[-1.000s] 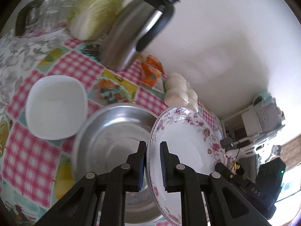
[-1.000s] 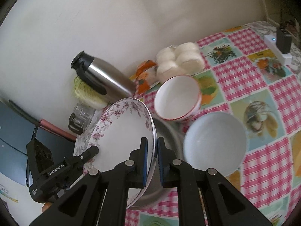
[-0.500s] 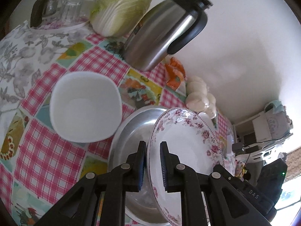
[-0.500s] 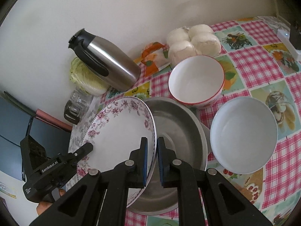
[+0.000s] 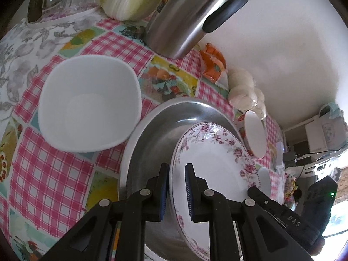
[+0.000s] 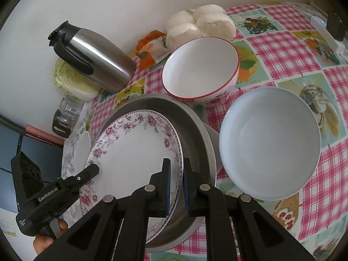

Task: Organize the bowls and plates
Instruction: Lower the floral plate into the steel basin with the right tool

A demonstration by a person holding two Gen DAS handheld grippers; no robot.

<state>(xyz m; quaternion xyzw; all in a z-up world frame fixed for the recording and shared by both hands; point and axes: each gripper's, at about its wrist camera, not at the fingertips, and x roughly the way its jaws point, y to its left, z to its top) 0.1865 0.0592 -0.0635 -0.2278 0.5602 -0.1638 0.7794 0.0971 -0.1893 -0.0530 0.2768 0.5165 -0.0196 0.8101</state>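
Right wrist view looks down on a table [image 6: 282, 50] under a pink checked cloth with food pictures, set against a pale wall. Largest on it is a metal basin [image 6: 195, 134], near the middle, and the flowered plate [image 6: 134, 152] hangs tilted over its hollow, gripped at two opposite edges. The right gripper [image 6: 175, 187] has its jaws narrowed on the near rim, blue pads pressing both faces; the left gripper [image 5: 176, 190] pinches the rim the same way from the other side, and in the right view it shows at lower left with a hand [image 6: 49, 237] beneath it. Whether the plate touches the basin cannot be told. To the right of the basin sits a pale blue bowl [image 6: 269, 143], just beside its rim. Beyond the basin stands a red-rimmed bowl [image 6: 200, 67], with white buns [image 6: 202, 24] behind it at the wall. In the left wrist view a square white bowl [image 5: 87, 104] rests left of the basin. A steel jug [image 6: 95, 58] stands far left by the wall, a cabbage [image 6: 71, 80] behind it, and glasses [image 6: 67, 115] nearer the edge.
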